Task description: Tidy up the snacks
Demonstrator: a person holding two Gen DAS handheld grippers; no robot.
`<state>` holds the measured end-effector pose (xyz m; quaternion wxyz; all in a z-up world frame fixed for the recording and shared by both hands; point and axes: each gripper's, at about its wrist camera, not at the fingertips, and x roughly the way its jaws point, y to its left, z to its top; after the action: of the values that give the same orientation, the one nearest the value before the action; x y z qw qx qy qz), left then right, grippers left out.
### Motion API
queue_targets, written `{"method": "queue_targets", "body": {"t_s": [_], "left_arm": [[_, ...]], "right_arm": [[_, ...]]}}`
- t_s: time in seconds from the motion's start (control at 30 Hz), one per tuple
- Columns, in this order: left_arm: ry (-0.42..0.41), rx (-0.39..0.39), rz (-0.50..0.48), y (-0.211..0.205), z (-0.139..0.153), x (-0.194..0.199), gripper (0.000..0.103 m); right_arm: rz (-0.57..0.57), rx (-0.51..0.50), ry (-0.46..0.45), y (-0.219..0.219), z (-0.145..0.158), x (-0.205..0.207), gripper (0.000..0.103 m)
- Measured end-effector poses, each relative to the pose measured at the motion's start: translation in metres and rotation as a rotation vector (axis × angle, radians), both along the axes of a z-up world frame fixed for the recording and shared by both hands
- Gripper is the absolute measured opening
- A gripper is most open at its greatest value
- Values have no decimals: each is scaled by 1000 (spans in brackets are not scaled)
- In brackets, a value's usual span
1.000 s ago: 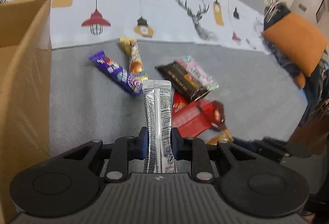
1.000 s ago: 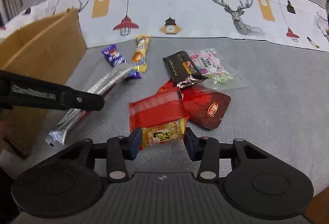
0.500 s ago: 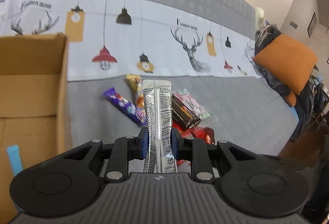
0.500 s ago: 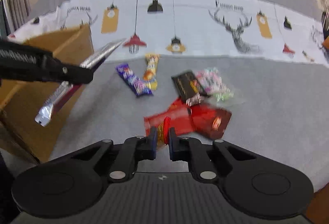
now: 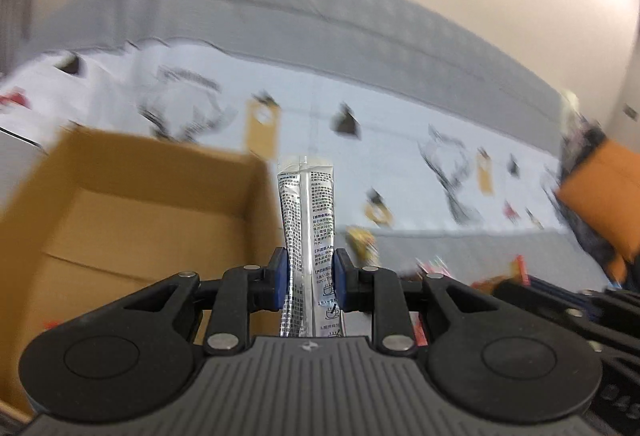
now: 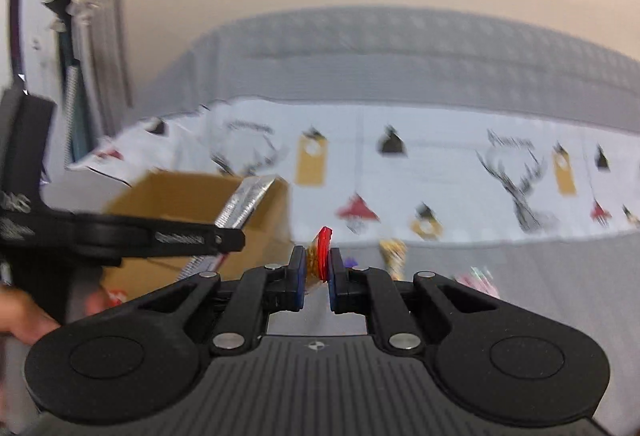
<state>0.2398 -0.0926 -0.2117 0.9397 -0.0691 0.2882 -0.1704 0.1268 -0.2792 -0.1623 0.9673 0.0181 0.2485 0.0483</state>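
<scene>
My left gripper (image 5: 307, 278) is shut on a long silver sachet (image 5: 307, 211) with black print, held upright beside the right wall of an open cardboard box (image 5: 132, 220). In the right wrist view the left gripper (image 6: 224, 238) holds the silver sachet (image 6: 246, 201) over the box (image 6: 176, 195). My right gripper (image 6: 317, 274) is shut on a red and yellow snack packet (image 6: 319, 256), seen edge-on, raised above the grey sofa seat. Other snacks (image 6: 394, 254) lie blurred on the seat behind.
A white throw with deer and lamp prints (image 6: 440, 171) covers the sofa back. An orange cushion (image 5: 604, 191) lies at the far right. A person's hand (image 6: 24, 316) shows at the left edge. Loose snacks (image 5: 362, 240) lie right of the box.
Both grippers have risen and swung left toward the box, each keeping its packet. The view now tilts up to the sofa back and wall, and the snack pile has dropped low.
</scene>
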Motion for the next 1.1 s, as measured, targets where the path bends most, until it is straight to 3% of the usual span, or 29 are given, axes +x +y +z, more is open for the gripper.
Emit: {"method": "queue_targets", "body": {"t_s": [0.2, 0.37, 0.57, 0.7, 0.83, 0.97, 1.0, 1.03, 1.07, 1.1], "left_arm": [[-72, -11, 140, 49, 16, -2, 26], [-36, -46, 205, 86, 11, 4, 26], [52, 15, 275, 113, -12, 13, 26], [124, 45, 302, 126, -32, 19, 26], [168, 67, 297, 128, -46, 23, 26], [235, 90, 281, 125, -62, 30, 27], [263, 75, 257, 124, -67, 32, 28], [277, 60, 243, 124, -70, 33, 39], [286, 43, 247, 124, -71, 34, 67], [287, 21, 270, 124, -69, 32, 83]], "right_arm": [[87, 12, -62, 36, 35, 17, 12], [174, 37, -68, 66, 39, 34, 12], [234, 78, 27, 95, 9, 60, 12], [279, 40, 142, 116, -22, 77, 12], [279, 60, 226, 128, -52, 89, 12], [362, 38, 330, 146, -74, 98, 13], [365, 26, 350, 149, -78, 99, 17], [354, 26, 345, 148, -78, 98, 29], [347, 44, 332, 144, -76, 97, 39], [345, 78, 319, 136, -74, 95, 55]]}}
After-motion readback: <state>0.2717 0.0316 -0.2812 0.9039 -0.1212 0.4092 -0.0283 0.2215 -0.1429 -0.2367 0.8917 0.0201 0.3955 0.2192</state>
